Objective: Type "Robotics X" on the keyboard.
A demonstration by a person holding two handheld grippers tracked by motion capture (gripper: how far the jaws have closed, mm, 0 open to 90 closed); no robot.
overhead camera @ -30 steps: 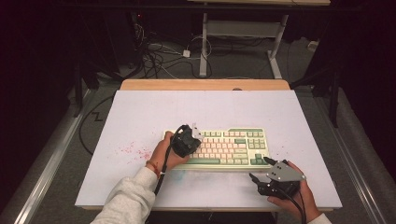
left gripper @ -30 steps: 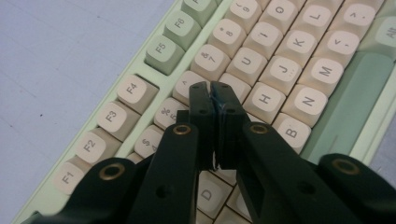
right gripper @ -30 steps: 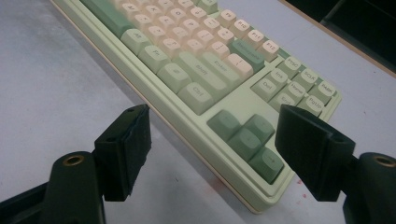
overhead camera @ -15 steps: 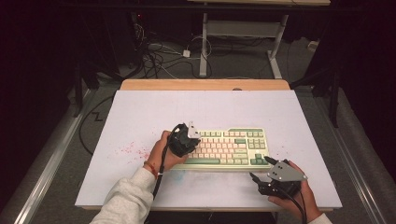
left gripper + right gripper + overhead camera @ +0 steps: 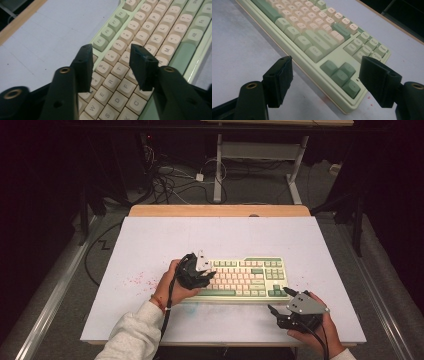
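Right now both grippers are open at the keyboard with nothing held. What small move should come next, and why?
Probably ease the right gripper forward so its jaws straddle the keyboard at its near corner by the arrow keys. Its jaws already stand wide apart on either side of that corner, while the left gripper hovers open over the letter keys, gripping nothing.

The high view is looking forward and down from above the near edge of the tabletop (image 5: 150,240), taking in its whole surface and the floor beyond. The left gripper view is riding close over the keyboard (image 5: 140,37), facing along its letter rows. The right gripper view is sitting low beside the keyboard's arrow-key corner. All three are sharing the keyboard.
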